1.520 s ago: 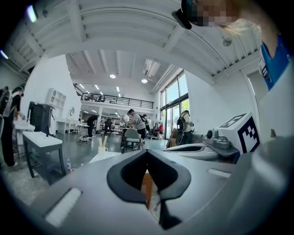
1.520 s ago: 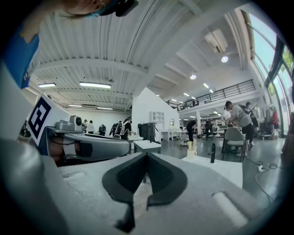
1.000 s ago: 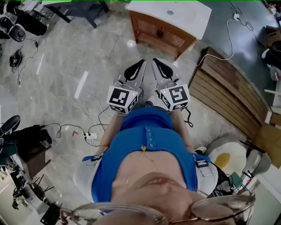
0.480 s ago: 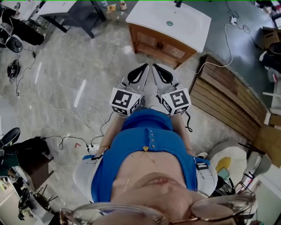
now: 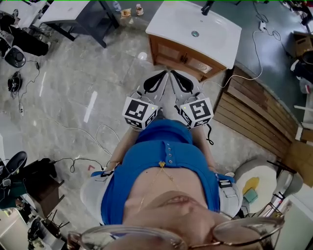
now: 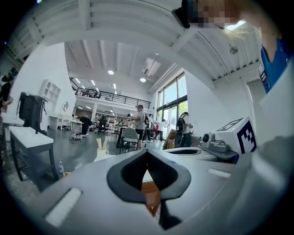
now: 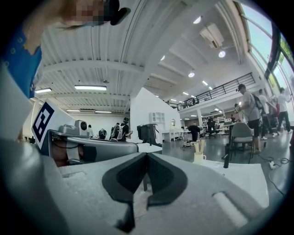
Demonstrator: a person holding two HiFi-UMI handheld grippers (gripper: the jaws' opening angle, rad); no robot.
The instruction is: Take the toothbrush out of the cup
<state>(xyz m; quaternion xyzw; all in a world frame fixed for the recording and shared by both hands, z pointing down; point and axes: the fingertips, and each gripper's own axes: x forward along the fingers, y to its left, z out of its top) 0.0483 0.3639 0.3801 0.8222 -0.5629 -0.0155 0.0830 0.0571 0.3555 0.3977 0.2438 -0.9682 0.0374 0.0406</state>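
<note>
Head view, from above: left gripper [image 5: 159, 78] and right gripper [image 5: 180, 78] are held side by side. Their tips point toward a wooden vanity [image 5: 178, 51] with a white countertop [image 5: 220, 34]. The basin drain [image 5: 195, 33] and a dark faucet [image 5: 208, 7] show only from this angle.

Gripper views: both pairs of jaws are pressed fully together with nothing between them. The cup [image 7: 199, 159] appears only in these two views. It is white and stands upright on the countertop, left of the faucet and near it, well apart from both grippers.

In the cup: a few pale handles [image 7: 200, 147], upright and splayed slightly. They are too small to tell which is the toothbrush.

People [image 7: 245, 114] stand in the hall behind.
</note>
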